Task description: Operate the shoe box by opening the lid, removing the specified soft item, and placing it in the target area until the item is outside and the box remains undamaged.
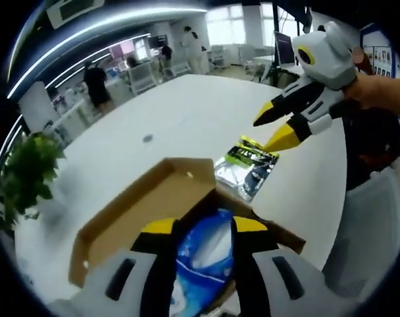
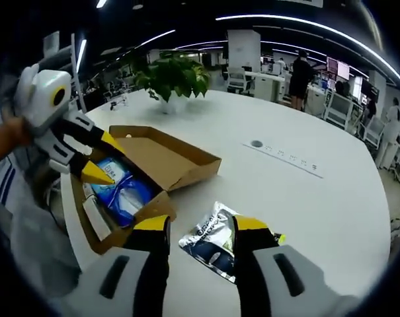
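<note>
The cardboard shoe box (image 1: 120, 214) lies open on the white table, its lid (image 2: 166, 155) folded back flat. Inside it is a blue soft packet (image 1: 203, 254), which appears between my left gripper's (image 1: 204, 228) open jaws. In the right gripper view the left gripper (image 2: 102, 158) hangs over the blue packet (image 2: 123, 188), its lower tip at the packet's edge. A silver and green packet (image 2: 209, 241) lies on the table beside the box. My right gripper (image 2: 201, 228) is open just above it. The right gripper (image 1: 274, 129) is held above the silver packet (image 1: 249, 165).
A white flat item (image 2: 97, 218) lies in the box next to the blue packet. A potted plant (image 2: 173, 76) stands at the table's edge. A socket strip (image 2: 282, 158) is set in the tabletop. People stand among desks in the background.
</note>
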Tool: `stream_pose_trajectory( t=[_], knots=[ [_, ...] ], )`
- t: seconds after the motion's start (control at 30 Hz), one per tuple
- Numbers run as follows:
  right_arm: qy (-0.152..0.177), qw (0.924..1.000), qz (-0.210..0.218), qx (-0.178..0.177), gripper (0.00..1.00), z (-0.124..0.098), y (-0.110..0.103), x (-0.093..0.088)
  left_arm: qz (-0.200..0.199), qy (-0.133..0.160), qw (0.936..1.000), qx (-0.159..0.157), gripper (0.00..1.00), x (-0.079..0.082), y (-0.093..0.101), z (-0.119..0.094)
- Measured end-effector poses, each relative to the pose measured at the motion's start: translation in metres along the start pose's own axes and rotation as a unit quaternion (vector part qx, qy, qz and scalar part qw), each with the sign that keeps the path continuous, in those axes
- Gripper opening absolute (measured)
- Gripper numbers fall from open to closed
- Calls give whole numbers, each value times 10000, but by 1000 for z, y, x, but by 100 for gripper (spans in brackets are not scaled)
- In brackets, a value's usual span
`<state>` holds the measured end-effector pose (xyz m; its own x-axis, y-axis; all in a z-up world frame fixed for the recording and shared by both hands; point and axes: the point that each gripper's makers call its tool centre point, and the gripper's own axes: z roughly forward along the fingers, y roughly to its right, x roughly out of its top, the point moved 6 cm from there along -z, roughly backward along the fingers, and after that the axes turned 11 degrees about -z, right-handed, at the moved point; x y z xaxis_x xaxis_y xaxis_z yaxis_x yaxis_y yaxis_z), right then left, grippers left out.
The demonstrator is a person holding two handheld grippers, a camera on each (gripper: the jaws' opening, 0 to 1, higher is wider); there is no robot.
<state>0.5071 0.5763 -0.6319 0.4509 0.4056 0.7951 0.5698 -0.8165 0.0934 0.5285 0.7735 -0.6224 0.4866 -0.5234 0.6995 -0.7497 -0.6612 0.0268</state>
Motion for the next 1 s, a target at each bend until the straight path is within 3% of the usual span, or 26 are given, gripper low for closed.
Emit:
stream_pose_trajectory(
  t=[0.6,1.0],
  knots=[
    [224,9982,-69,557,36,20,-42,32,-670,-27,9955,664,30,-49,-50,-42],
    [226,9964,-106,810,36,38,-63,38,-1060,-98,9895,979,29,-76,-74,-61]
  ],
)
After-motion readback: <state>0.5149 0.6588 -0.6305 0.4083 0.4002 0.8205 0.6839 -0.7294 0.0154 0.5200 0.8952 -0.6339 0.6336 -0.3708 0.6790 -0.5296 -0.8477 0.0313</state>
